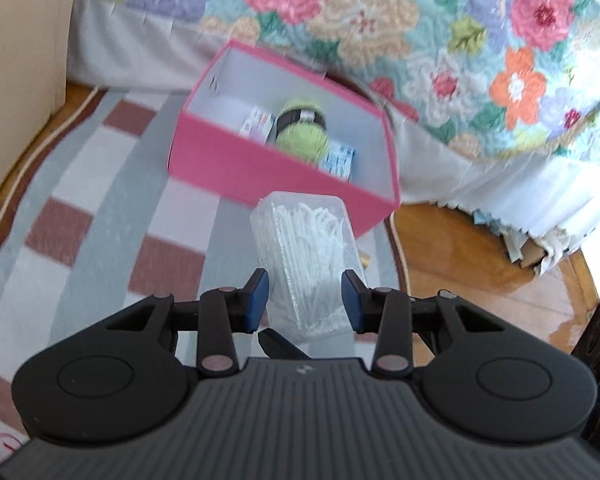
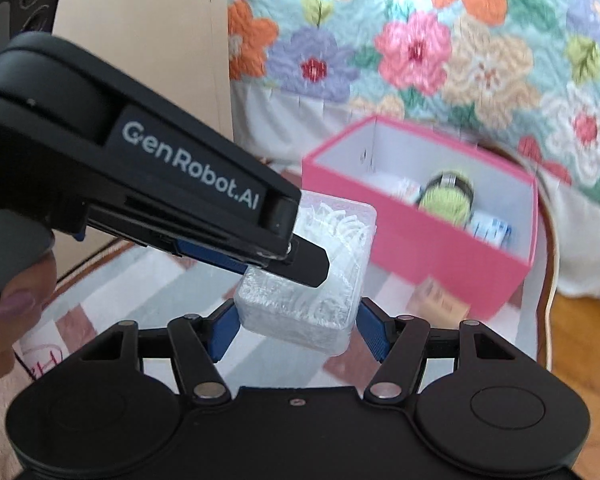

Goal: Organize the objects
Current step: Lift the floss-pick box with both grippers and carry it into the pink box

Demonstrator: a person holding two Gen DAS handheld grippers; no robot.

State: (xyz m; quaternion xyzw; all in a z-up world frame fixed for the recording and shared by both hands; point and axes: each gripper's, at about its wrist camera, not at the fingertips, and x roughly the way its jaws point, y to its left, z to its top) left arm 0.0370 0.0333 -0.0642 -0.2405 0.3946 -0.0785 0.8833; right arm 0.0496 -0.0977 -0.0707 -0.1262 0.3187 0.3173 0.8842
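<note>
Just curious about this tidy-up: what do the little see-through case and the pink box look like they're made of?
Clear case: probably thin rigid plastic, glossy; white picks show through it.
Pink box: likely cardboard, matte pink outside, plain white inside, with straight folded edges.

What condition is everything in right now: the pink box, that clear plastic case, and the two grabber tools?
Pink box: open, no lid on it, resting on the rug, partly filled.
Green yarn ball: lying inside the box between small packets.
Clear case of floss picks: closed, lifted off the rug, tilted.
Left gripper: jaws closed on the case's sides.
Right gripper: jaws closed on the case's lower end.
</note>
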